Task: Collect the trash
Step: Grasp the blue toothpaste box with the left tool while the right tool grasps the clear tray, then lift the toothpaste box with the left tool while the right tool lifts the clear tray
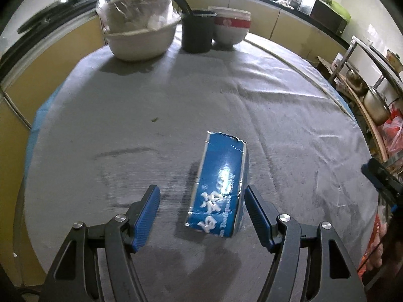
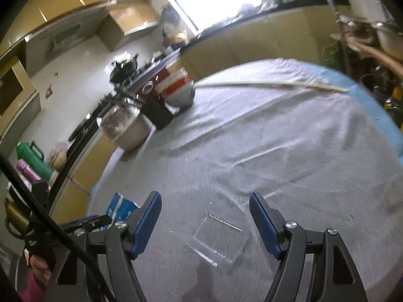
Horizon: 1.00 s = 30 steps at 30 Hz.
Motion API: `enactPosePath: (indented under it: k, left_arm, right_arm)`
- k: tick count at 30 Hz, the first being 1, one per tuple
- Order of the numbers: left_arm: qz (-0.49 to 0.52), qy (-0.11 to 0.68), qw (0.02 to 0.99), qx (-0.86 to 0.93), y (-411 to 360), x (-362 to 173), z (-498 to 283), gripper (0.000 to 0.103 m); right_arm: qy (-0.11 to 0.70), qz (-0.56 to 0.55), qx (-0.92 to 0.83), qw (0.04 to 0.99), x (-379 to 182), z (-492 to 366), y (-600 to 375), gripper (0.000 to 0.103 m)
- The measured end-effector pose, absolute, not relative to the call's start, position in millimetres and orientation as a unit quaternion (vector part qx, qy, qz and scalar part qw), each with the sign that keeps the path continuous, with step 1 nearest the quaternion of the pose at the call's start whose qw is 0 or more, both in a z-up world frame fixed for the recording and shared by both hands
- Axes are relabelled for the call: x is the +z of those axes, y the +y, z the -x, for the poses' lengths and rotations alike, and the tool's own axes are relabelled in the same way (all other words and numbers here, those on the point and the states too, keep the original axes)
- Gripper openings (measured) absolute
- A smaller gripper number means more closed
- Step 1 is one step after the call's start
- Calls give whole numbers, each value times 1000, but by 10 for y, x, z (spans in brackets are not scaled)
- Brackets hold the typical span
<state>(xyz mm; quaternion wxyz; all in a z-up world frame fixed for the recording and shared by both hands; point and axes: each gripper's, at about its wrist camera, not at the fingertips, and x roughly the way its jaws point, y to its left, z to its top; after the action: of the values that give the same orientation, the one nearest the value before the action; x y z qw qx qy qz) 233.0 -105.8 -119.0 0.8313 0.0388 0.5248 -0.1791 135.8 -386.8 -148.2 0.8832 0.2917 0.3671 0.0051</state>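
1. Round table (image 1: 151, 105), covered with a grey cloth, is the landmark. At its far edge stand a plastic-wrapped basin (image 1: 139, 29), a black cup (image 1: 197, 31) and a red-and-white bowl (image 1: 231, 27), grouped close together.
2. Left gripper (image 1: 202, 205): jaws stand wide apart, holding nothing. The blue carton (image 1: 219, 188) lies flat on the table's near part, between the fingers, close beside the right-hand pad; whether it touches that pad cannot be told.
3. Right gripper (image 2: 205, 212): jaws likewise wide apart, empty, above the table's near part.
4. A clear plastic wrapper (image 2: 219, 237) lies flat on the cloth, between and just below the right gripper's fingers, untouched.
5. In the right wrist view the blue carton shows left of that gripper, by the table's left edge.
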Motion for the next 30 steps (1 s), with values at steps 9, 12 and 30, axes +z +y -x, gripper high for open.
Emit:
enactPosePath:
  k: [9, 12, 30]
  left_arm:
    - [-39, 553, 810, -190, -1175, -1387, -2386, 70]
    - [-30, 547, 814, -193, -1171, -1395, -2379, 70]
    - [-56, 494, 850, -172, -996, -980, -1706, 43]
  right_arm:
    - [437, -206, 88, 871, -1634, -1488, -3519, 75]
    - [445, -156, 90, 877, -1637, -1426, -3311, 75]
    - [427, -150, 20, 892, -1504, -802, -2915, 54]
